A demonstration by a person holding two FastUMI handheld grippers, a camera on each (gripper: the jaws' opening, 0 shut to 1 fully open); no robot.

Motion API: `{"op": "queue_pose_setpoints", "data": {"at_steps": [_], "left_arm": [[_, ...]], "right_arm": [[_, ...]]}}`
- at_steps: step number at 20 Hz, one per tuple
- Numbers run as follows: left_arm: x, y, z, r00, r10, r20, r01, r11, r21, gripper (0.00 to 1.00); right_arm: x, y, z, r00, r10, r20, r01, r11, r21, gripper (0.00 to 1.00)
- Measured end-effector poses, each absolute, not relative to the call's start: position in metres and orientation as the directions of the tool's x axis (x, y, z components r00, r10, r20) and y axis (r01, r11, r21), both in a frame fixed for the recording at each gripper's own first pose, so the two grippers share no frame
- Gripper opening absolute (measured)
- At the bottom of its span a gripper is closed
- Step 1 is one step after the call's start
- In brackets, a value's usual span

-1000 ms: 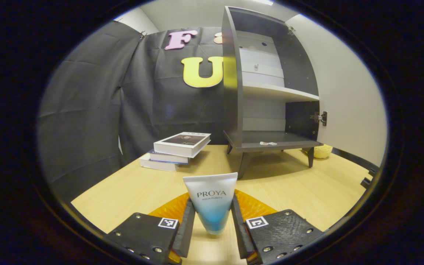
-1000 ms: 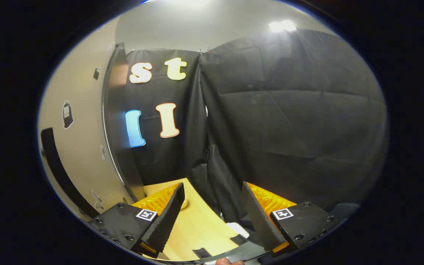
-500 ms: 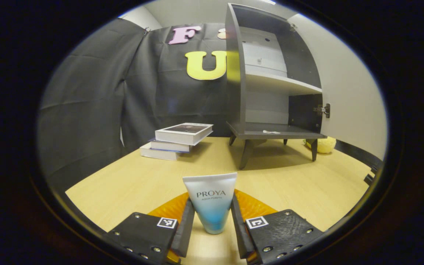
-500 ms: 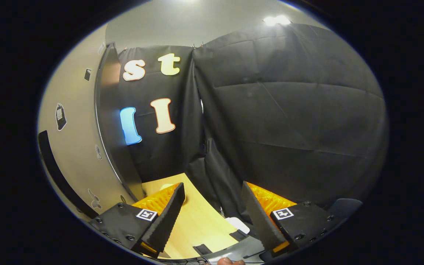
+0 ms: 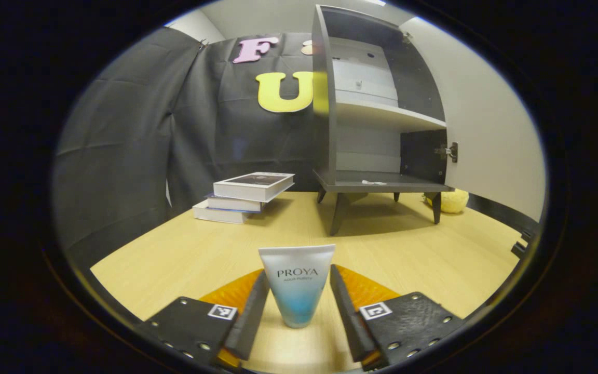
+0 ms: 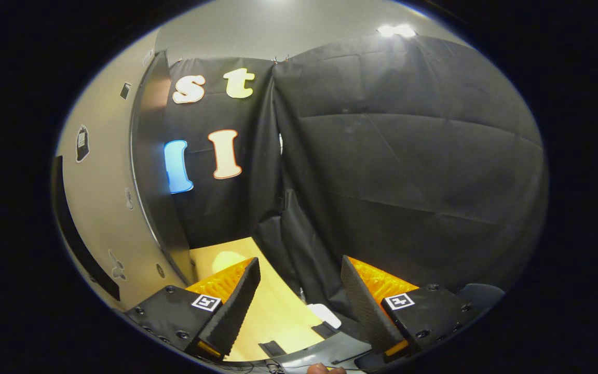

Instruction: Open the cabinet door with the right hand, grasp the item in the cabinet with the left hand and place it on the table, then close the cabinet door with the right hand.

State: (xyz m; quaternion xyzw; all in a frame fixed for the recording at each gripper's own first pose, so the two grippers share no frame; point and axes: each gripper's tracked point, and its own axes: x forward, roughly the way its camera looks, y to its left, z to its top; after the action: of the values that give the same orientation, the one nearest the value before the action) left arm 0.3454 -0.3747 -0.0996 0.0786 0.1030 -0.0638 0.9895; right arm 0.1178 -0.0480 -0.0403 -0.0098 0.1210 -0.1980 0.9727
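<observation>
On the wooden table (image 5: 185, 259) we see the tube (image 5: 297, 291) standing between our left gripper (image 5: 296, 311) fingers, now apart from it; the cabinet (image 5: 377, 114) door (image 6: 107, 208) is open, and our right gripper (image 6: 299, 306) is spread wide, holding nothing.

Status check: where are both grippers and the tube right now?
Left gripper open, straddling the tube standing on the table. Right gripper open beside the cabinet door. Door open, path unobstructed.

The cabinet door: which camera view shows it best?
The right gripper view: the open cabinet door fills its left side, with its dark edge and a dark handle strip. The left gripper view shows its pale inner face past the hinge, beside the open cabinet.
</observation>
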Motion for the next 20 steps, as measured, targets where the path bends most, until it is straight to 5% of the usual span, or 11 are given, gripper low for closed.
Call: {"op": "queue_pose_setpoints", "data": {"at_steps": [3, 12, 20], "left_arm": [[0.341, -0.379, -0.09, 0.967, -0.125, -0.22, 0.157, 0.978, 0.135, 0.91], [0.306, -0.398, 0.037, 0.972, -0.207, -0.112, 0.226, 0.954, 0.198, 0.91], [0.272, -0.4, 0.162, 0.998, -0.06, 0.015, 0.056, 0.98, 0.19, 0.91]], "right_arm": [[0.113, -0.056, -0.047, 0.88, -0.413, -0.235, 0.399, 0.911, -0.108, 0.94], [0.089, -0.056, -0.112, 0.84, -0.422, -0.341, 0.399, 0.906, -0.139, 0.94], [0.124, -0.042, -0.095, 0.898, -0.346, -0.273, 0.332, 0.938, -0.1, 0.99]]}}
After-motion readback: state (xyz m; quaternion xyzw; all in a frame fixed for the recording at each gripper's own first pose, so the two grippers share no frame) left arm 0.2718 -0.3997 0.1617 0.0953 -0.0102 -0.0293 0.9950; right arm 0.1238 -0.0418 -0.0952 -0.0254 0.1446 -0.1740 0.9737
